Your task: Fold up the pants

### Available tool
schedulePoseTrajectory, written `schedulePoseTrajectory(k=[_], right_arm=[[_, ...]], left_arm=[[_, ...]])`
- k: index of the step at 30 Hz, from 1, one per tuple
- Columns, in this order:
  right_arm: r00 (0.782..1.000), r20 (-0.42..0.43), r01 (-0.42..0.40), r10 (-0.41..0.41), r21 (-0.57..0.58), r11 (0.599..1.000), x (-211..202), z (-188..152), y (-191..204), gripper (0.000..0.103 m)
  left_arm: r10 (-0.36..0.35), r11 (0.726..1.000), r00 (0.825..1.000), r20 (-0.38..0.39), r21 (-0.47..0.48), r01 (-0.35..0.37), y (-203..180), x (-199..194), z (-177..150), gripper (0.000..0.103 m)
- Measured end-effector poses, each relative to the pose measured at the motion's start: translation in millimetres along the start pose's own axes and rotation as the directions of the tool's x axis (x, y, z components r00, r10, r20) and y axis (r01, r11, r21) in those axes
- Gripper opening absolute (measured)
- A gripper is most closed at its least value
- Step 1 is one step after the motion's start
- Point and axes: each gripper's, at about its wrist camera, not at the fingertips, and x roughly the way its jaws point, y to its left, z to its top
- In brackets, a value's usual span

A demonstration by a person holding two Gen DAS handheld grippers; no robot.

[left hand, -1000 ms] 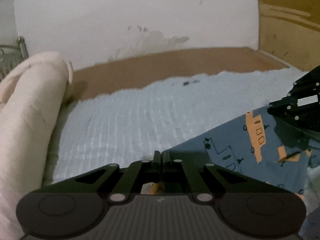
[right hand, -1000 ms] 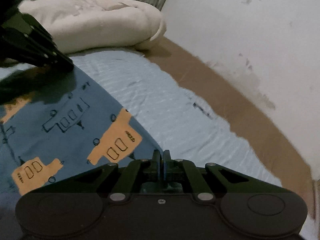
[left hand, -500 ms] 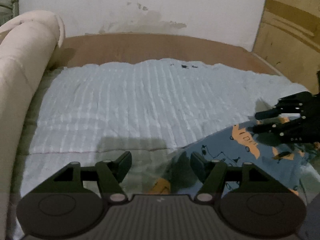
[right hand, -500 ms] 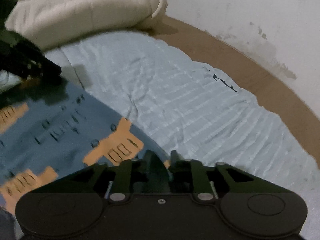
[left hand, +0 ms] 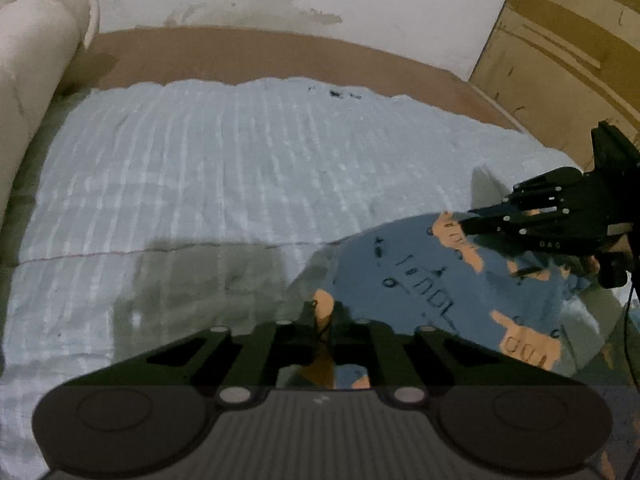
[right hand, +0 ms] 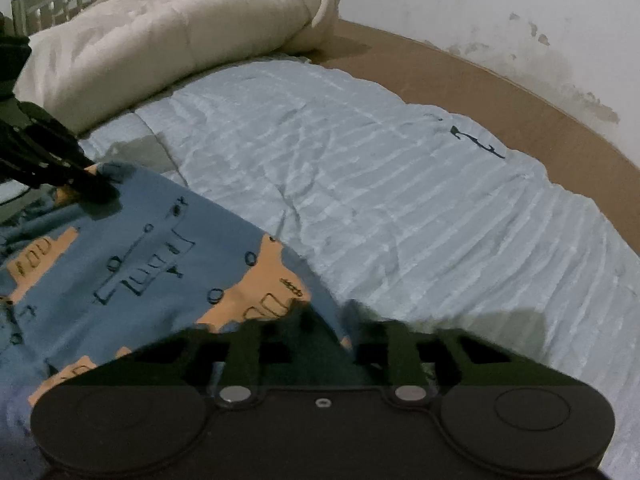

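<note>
The blue pants (left hand: pixel 424 280) with orange boat prints lie on the pale blue bedspread (left hand: pixel 224 168). My left gripper (left hand: pixel 326 314) has its fingers close together over the pants' near corner, with a strip of cloth between them. My right gripper (right hand: pixel 324 312) is open over the pants' (right hand: pixel 132 256) other corner, its fingers apart with cloth between them. The right gripper also shows in the left wrist view (left hand: pixel 468 222), and the left gripper shows in the right wrist view (right hand: pixel 100 188), both at the pants' edge.
A rolled cream duvet (right hand: pixel 168 40) lies at the head of the bed by a metal headboard (right hand: pixel 52 4). A brown mattress edge (left hand: pixel 280 56) runs along the stained white wall. A wooden panel (left hand: pixel 568 52) stands at the far right.
Both grippers were shut on the pants a second ago and then opened. The left one has since closed in on the cloth again, while the right has opened wider. The pants lie lower on the bed.
</note>
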Motion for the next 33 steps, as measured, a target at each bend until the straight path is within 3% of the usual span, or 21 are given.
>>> schedulePoseTrajectory(k=[7, 19, 27, 33], right_arm=[[0.992, 0.103, 0.076, -0.071, -0.044, 0.996, -44, -8, 20, 0.001], [0.957, 0.256, 0.18, -0.137, -0.15, 0.972, -174, -71, 96, 0.001], [0.957, 0.251, 0.21, -0.147, -0.247, 0.946, -227, -136, 162, 0.0], [0.956, 0.245, 0.224, -0.159, -0.266, 0.938, -245, -178, 202, 0.0]], left_arm=[[0.088, 0.995, 0.991, 0.1, 0.031, -0.092, -29, -41, -11, 0.001], [0.117, 0.955, 0.942, 0.315, 0.224, -0.193, -116, -139, -82, 0.001], [0.112, 0.921, 0.917, 0.382, 0.308, -0.24, -164, -167, -150, 0.001], [0.114, 0.911, 0.913, 0.393, 0.325, -0.254, -180, -170, -200, 0.001]])
